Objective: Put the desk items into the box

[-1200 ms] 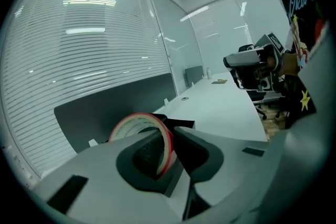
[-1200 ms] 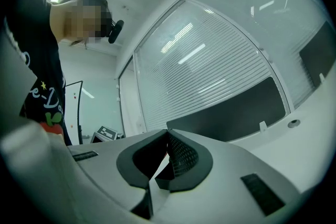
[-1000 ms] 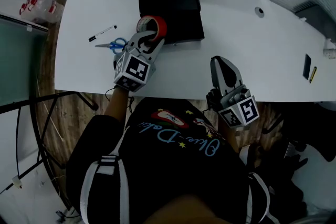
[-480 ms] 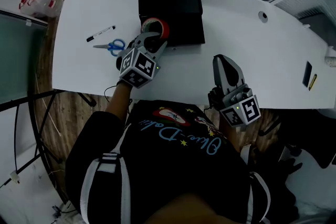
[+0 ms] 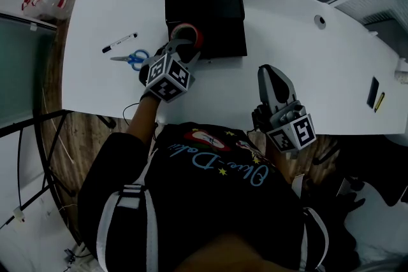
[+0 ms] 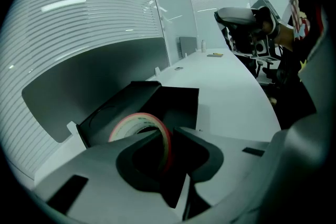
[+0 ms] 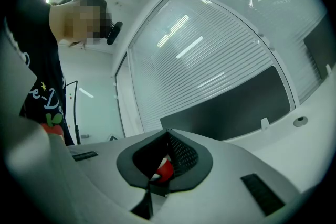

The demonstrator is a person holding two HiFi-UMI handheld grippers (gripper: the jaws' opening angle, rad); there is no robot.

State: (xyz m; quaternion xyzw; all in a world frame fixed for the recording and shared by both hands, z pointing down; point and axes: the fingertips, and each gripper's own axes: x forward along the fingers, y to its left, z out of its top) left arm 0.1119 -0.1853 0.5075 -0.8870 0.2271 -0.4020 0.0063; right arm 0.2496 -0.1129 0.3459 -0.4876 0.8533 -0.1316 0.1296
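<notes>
The white bench (image 5: 306, 67) carried the open black box (image 5: 210, 6) toward its 12 o'clock edge, mouth up so that items could drop straight in. Your left claw (image 5: 185, 48) pinched the wall of the red tape roll (image 5: 190, 33), one jaw through the core and one outside. That grip kept the ring on edge and, I judge, ready to be let go. The roll hung over the box's 7 o'clock corner; whether it touched the floor of the box I could not tell. The blue-handled scissors (image 5: 132, 59) and the black marker pen (image 5: 119, 42) lay on the bench at 9 o'clock of that claw, untouched and probably next.

Your left hand reached forward with the claw tipped down toward the box. Your right claw (image 5: 268, 70) was pressed together on nothing. You held it level at the box's 4 o'clock, by the bench's near edge and out of the way.
</notes>
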